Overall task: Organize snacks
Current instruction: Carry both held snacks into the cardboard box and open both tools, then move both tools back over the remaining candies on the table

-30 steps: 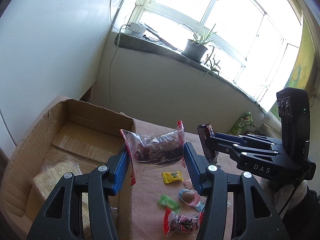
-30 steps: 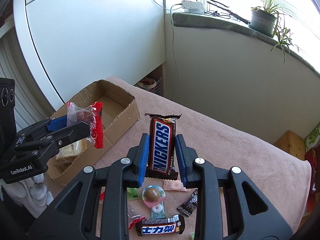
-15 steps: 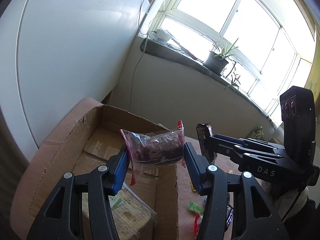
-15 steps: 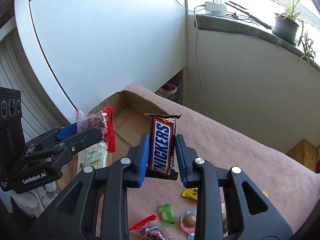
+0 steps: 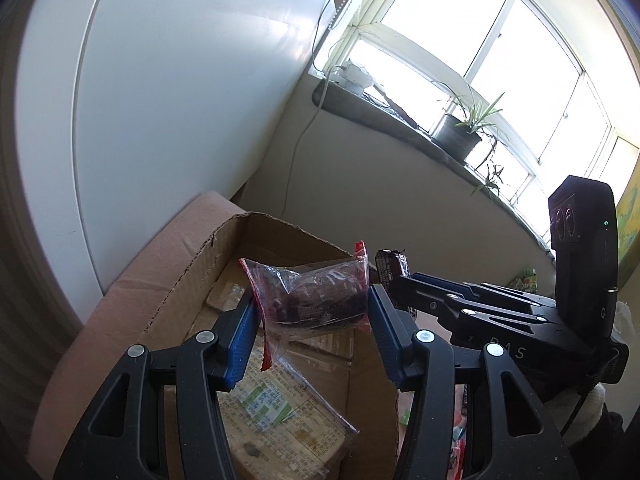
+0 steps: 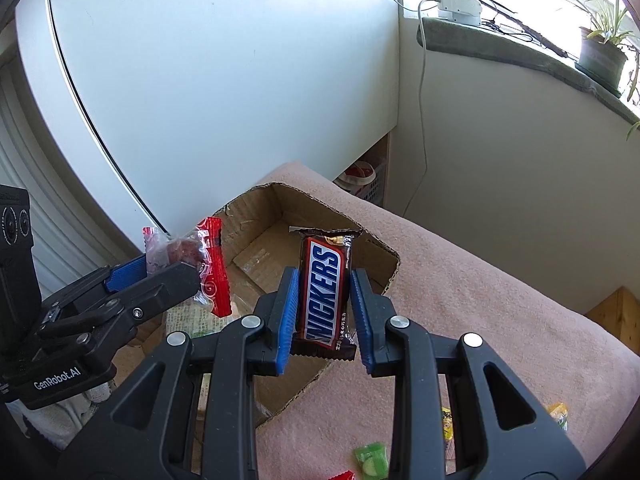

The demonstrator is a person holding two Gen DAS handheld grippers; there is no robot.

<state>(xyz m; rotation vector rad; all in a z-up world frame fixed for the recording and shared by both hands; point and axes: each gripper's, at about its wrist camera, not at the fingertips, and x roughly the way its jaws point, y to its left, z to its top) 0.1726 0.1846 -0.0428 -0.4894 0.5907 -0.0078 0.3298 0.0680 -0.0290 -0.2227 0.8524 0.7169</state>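
My left gripper (image 5: 310, 314) is shut on a clear bag of dark red snacks (image 5: 316, 294) with red edges and holds it above the open cardboard box (image 5: 160, 292). My right gripper (image 6: 326, 300) is shut on a Snickers bar (image 6: 326, 288), upright, over the box's (image 6: 384, 276) near right side. The left gripper and its bag (image 6: 188, 254) also show at the left of the right wrist view. The right gripper (image 5: 404, 280) shows in the left wrist view, just right of the bag.
A flat packet with green print (image 5: 280, 412) lies in the box. Small candies, green (image 6: 372, 458) and yellow (image 6: 448, 424), lie on the pink cloth (image 6: 500, 320) covering the table. A white wall panel and a windowsill with a potted plant (image 5: 460, 136) stand behind.
Both grippers have moved left from above the loose candies on the cloth to over the box, each keeping hold of its snack.
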